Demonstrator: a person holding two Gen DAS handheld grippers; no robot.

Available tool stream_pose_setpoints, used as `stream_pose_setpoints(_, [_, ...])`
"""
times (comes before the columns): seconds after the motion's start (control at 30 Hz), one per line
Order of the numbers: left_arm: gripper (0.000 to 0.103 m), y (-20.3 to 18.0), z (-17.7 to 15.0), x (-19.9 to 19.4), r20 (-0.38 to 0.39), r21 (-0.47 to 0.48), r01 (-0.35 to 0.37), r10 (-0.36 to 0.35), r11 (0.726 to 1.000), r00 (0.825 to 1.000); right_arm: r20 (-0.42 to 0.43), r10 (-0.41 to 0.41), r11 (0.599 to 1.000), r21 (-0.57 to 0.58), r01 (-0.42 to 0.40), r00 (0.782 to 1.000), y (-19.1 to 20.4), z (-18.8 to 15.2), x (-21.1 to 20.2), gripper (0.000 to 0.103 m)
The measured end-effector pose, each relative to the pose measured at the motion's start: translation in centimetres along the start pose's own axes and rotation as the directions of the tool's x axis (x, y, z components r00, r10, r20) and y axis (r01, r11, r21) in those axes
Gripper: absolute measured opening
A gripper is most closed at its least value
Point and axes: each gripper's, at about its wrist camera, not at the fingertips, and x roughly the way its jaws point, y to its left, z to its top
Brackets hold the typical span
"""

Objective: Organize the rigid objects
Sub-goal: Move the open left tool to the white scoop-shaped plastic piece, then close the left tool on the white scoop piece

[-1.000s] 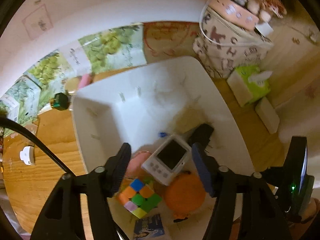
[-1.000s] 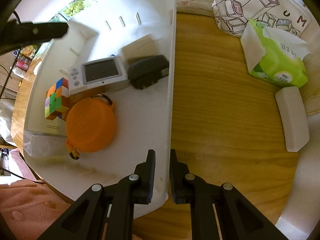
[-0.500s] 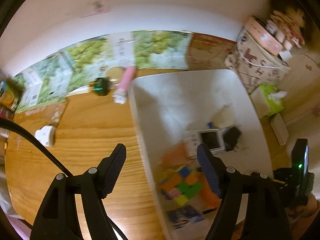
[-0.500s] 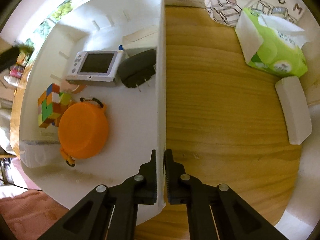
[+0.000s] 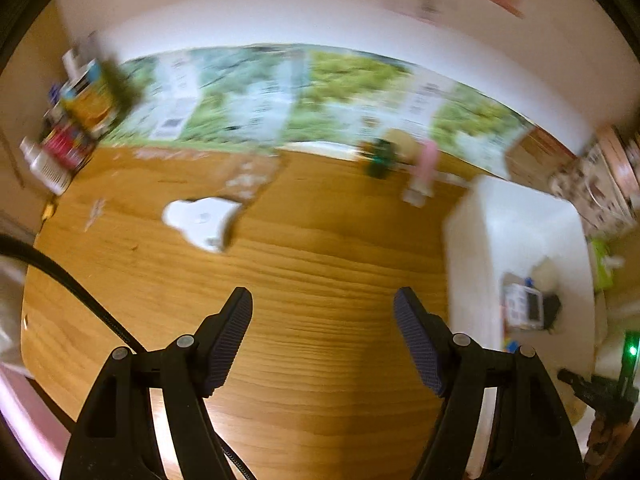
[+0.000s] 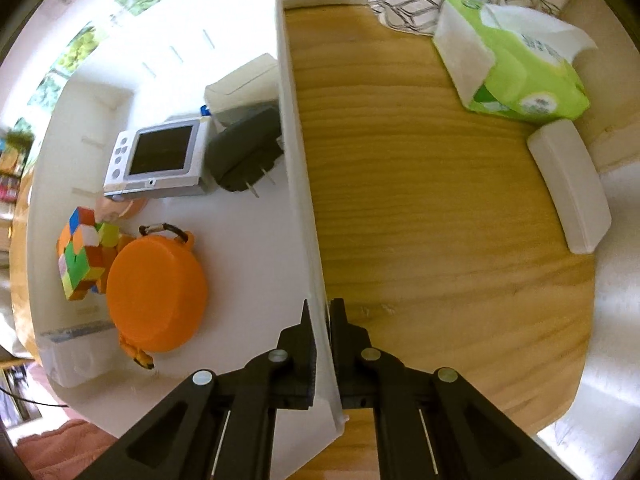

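My right gripper [image 6: 321, 312] is shut on the right wall of the white bin [image 6: 298, 168]. Inside the bin lie an orange round case [image 6: 156, 294], a colour cube [image 6: 82, 254], a grey handheld screen device [image 6: 158, 160], a black charger [image 6: 244, 152] and a cream box [image 6: 244, 88]. My left gripper [image 5: 323, 310] is open and empty above bare wooden table, left of the bin [image 5: 516, 224]. On the table ahead lie a white flat device [image 5: 202, 222], a dark green small object [image 5: 380, 158] and a pink tube [image 5: 422, 174].
A green tissue pack [image 6: 516, 68] and a white oblong case [image 6: 568, 192] lie on the table right of the bin. A patterned bag [image 6: 404, 0] stands behind. Grape-print cartons [image 5: 304, 96] line the back wall; packets [image 5: 76, 120] stack at far left.
My left gripper has swung left out of the bin to over the bare table. My right gripper has closed onto the bin's wall.
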Motion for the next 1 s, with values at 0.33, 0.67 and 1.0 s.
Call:
stream_pose_setpoints(0.33, [0.077, 8.8, 2.6, 3.1, -0.061, -0.101, -0.037, 0.031, 0.994, 0.998, -0.009, -0.022, 0.998, 0.060, 0.023, 1.000, 0.0, 0.6, 0.4, 0.009])
stream_pose_setpoints(0.67, [0.078, 12.3, 5.8, 7.9, -0.144, -0.050, -0.038, 0.030, 0.998, 0.989, 0.003, -0.059, 0.998, 0.011, 0.059, 0.998, 1.4, -0.2, 0.4, 0.009])
stream_pose_setpoints(1.0, [0.086, 12.9, 7.4, 12.0, -0.266, -0.014, 0.061, -0.062, 0.998, 0.962, -0.018, -0.073, 0.996, 0.050, 0.073, 0.997, 1.3, -0.2, 0.6, 0.011])
